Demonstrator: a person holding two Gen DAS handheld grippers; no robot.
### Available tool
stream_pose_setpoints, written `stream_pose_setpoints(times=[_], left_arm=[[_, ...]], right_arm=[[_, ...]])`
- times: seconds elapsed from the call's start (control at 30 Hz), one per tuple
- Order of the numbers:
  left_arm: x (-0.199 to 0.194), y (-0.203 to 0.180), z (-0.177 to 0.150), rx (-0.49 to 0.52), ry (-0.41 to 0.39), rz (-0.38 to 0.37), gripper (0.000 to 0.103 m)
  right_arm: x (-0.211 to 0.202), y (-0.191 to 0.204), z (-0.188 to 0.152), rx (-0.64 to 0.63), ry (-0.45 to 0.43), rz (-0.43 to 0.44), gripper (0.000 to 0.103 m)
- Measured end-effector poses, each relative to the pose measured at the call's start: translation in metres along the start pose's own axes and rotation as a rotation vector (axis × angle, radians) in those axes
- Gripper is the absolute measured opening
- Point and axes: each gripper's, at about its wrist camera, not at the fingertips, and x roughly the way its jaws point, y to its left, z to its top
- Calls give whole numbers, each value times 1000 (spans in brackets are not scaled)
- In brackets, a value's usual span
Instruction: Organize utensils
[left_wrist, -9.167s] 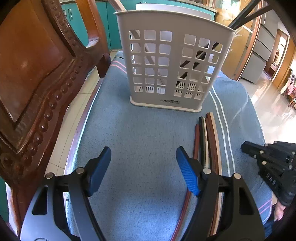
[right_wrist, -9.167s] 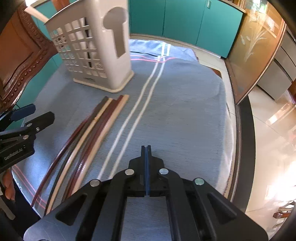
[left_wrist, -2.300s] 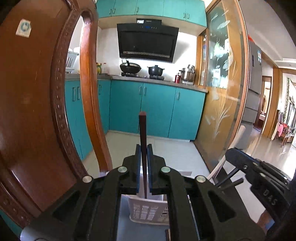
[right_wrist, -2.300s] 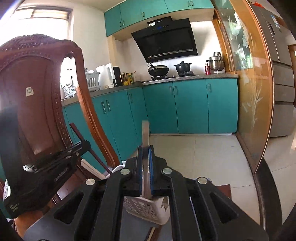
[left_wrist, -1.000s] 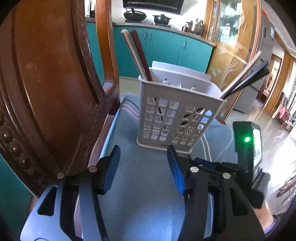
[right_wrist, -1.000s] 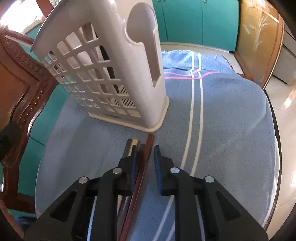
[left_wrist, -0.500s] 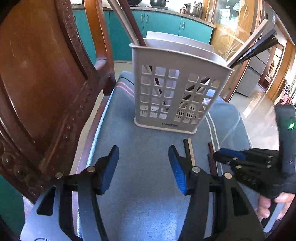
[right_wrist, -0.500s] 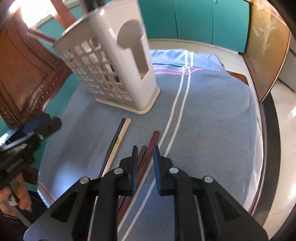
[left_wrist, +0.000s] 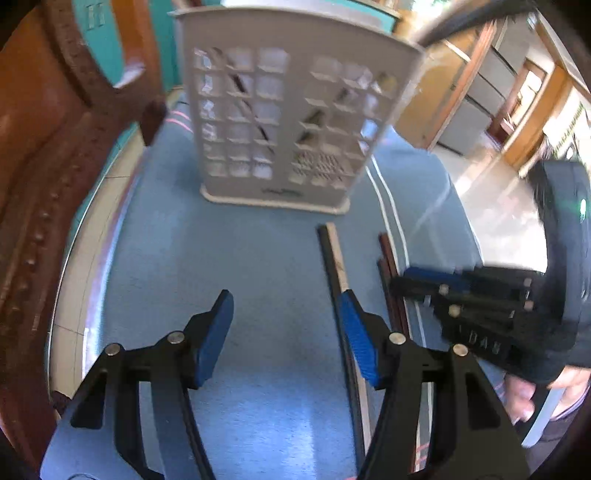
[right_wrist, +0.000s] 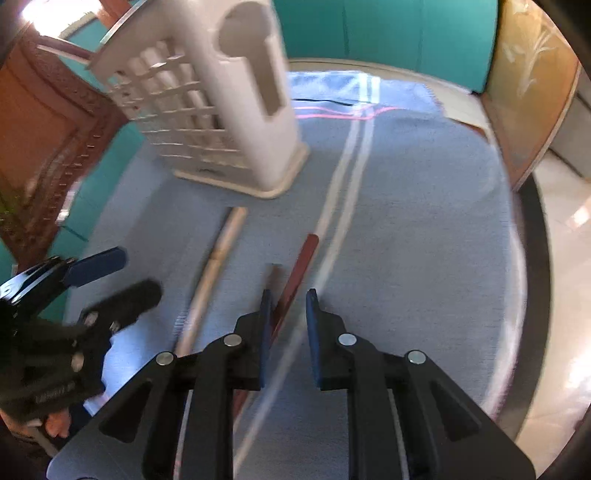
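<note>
Two sets of fingers, both pointing steeply down over the table (left_wrist: 258, 258) and its blue cloth.

Left gripper (left_wrist: 286, 332): fingers spread and opening wider, nothing between them, bare cloth below. Its right finger (left_wrist: 356, 332) sits just over the near part of a black-and-pale chopstick pair (left_wrist: 332, 258), which lies just right of the gap.

Right gripper (right_wrist: 288, 325): fingers narrowly parted, pinching nothing. The reddish-brown chopsticks (right_wrist: 299, 269) run from between and under the fingers toward the far side; the left finger (right_wrist: 264, 332) is right beside them.

Lying sticks: all four with long axes running near to far, roughly in line with the fingers' pointing direction, far tips aimed at the holder. The pale pair (right_wrist: 218, 258) lies left of the reddish pair, apart from it.

Utensil holder (left_wrist: 288, 122): white, latticed, upright at the far side of the cloth, with several sticks already leaning inside.

Judgement: the right gripper is nearer the reddish pair, the left nearer the pale pair; the left needs a small shift rightward to straddle its sticks.

Surroundings: carved wooden chair (left_wrist: 48, 166) at left.
</note>
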Motion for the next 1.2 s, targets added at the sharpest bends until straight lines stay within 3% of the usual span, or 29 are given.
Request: stream_pose_setpoints(times=[0.27,0.47,0.7,0.83,0.93,1.0,1.1,1.2], left_arm=[[23,-24,-15,83,69,41,62],[25,-18,-14,65,85,63,69],[19,-12,-8,54,51,67,68],[23,-8,-10,55,71,65,68],[25,-17,-13,105,63,91,57],[24,-18,-12,136,59,61,34],[21,-18,-14,167,72,20,17],[15,-15,-18,172,97,-19,14]], right_arm=[[-4,-18,10,119,-45,46,19],[-5,-15,9,111,-46,33,20],[-1,-12,7,110,-55,12,20],[9,0,8,69,-61,-26,20],[11,7,7,11,-58,-51,13],[10,5,7,5,-51,-36,13],[8,2,5,-15,-48,-39,13],[4,-1,3,-36,-56,-66,13]])
